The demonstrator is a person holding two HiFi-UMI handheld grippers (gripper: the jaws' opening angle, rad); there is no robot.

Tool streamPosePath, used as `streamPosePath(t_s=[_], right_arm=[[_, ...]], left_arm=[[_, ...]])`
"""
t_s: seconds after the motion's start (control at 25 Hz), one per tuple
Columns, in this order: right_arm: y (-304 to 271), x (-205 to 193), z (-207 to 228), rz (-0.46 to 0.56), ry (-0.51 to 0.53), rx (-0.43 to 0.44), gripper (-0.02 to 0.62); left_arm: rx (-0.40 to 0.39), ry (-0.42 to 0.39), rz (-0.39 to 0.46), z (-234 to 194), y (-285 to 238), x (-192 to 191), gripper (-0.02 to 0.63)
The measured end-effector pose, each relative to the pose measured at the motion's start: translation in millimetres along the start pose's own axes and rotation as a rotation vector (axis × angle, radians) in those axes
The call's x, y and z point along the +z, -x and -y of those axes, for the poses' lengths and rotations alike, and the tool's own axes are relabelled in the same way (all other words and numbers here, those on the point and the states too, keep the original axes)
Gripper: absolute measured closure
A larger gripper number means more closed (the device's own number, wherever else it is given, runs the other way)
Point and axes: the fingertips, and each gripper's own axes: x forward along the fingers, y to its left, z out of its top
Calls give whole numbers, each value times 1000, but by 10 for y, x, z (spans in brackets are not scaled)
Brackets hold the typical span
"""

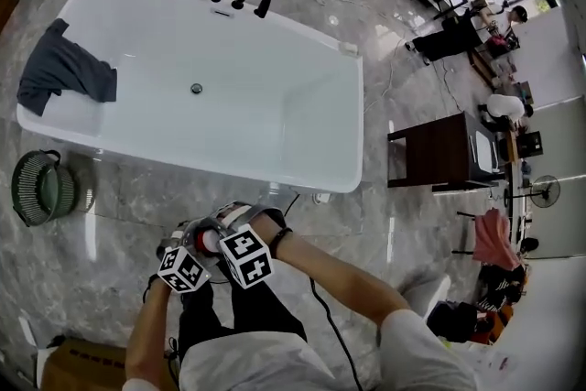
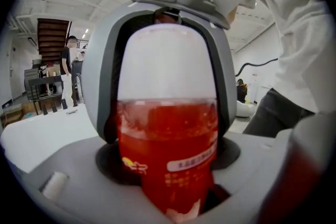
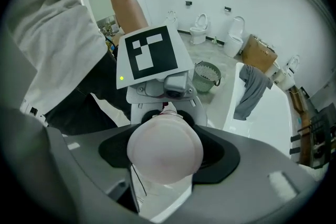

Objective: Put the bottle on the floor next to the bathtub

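The clear plastic bottle of red drink is held over the grey marble floor, on the near side of the white bathtub. Its long axis runs from gripper to gripper. The red-filled end sits clamped in the left gripper. The right gripper, jaws partly apart, straddles the empty end.

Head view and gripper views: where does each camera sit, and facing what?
Head view: on the person's head, steeply down at bathtub and floor; both forearms show.
Left gripper view: on the left gripper, along its jaws at the red bottle; shirt at right.
Right gripper view: on the right gripper, toward the bottle's pale end; shirt and arm show.
Shared: gripper views face each other across the bottle.
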Motion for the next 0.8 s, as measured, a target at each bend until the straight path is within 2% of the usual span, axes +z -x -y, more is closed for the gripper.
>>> streamPosePath(t_s=[0.16, 0.32, 0.52, 0.8], right_arm=[[-342, -94, 24, -28, -18, -5, 304], [-596, -360, 128, -94, -72, -22, 304], [-965, -851, 182, -163, -260, -50, 304], [-1435, -1435, 282, -192, -550, -129, 304]], left_arm=[[6, 38, -41, -64, -34, -373, 258], [52, 101, -61, -240, 123, -619, 250], [164, 224, -31, -433, 394, -789, 252], [280, 324, 14, -506, 494, -848, 252]])
